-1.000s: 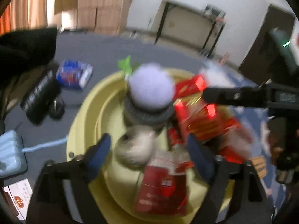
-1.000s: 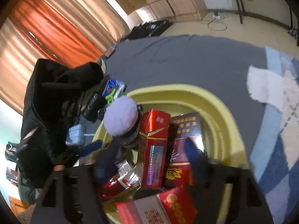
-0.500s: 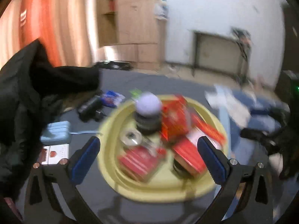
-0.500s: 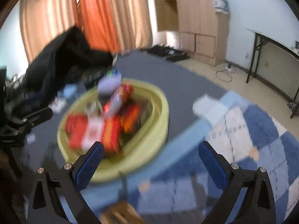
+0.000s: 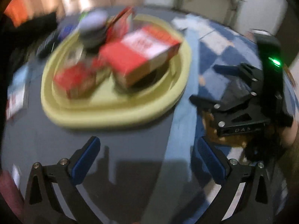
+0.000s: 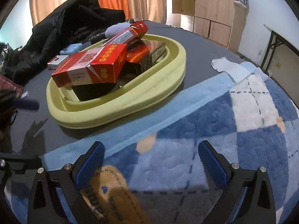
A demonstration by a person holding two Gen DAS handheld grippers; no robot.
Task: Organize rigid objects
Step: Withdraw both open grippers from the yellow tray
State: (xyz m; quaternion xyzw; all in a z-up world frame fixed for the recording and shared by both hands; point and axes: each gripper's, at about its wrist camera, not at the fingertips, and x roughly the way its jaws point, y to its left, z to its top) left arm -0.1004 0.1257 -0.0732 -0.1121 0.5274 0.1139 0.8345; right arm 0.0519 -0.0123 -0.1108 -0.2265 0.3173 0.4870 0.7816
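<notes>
A yellow-green basin (image 6: 158, 78) sits on a dark grey sheet and holds several red boxes (image 6: 89, 69), a dark box (image 6: 147, 52) and a lilac pom-pom (image 6: 116, 30). In the blurred left wrist view the basin (image 5: 115, 112) shows the red and white box (image 5: 142, 54) and the pom-pom (image 5: 93, 21). My left gripper (image 5: 147, 160) is open and empty, held back from the basin over the grey sheet. My right gripper (image 6: 150, 162) is open and empty over the blue checked blanket; it also shows in the left wrist view (image 5: 241, 100).
A black jacket (image 6: 61, 31) lies behind the basin. A pale blue case (image 6: 72, 48) and a small red and white pack (image 6: 57, 61) lie beside it. A white cloth (image 6: 224, 65) lies on the blanket edge. Wooden cabinets (image 6: 207, 9) and a folding table (image 6: 280, 43) stand further back.
Both grippers have pulled back out of the basin and stand open and empty. The left view has swung right and lower; the right one now hovers low over the blanket.
</notes>
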